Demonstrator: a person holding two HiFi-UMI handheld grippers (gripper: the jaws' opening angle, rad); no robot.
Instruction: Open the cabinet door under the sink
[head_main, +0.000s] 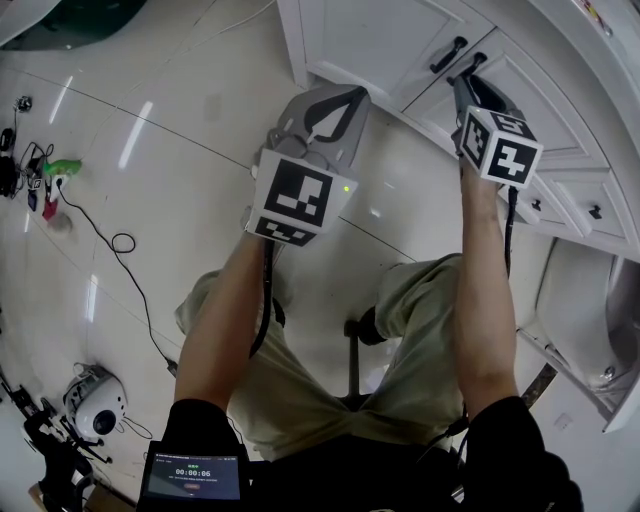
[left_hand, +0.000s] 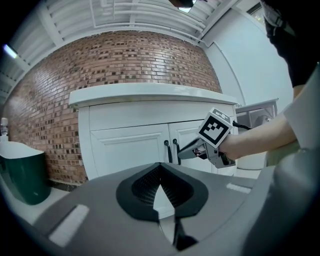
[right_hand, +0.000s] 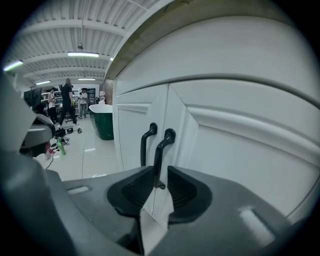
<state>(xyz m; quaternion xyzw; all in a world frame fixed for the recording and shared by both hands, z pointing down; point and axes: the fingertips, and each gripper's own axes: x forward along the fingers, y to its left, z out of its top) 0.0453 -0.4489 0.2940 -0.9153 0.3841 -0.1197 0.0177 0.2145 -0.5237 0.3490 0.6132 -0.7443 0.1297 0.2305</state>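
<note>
The right gripper (right_hand: 160, 175) stood open, with the black curved metal handle (right_hand: 161, 152) of the white panelled cabinet door (right_hand: 240, 150) between its jaws — at one o'clock in the head view. The left gripper (left_hand: 160, 167) was closed and empty — at twelve o'clock.

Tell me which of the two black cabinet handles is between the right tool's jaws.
The right-hand handle, on the right door: it stands in the right tool's open gap. The left handle sits clear, outside the jaws.

screen (head_main: 193, 476) | timer reads 00:00:06 | smaller print on it too small to read
</note>
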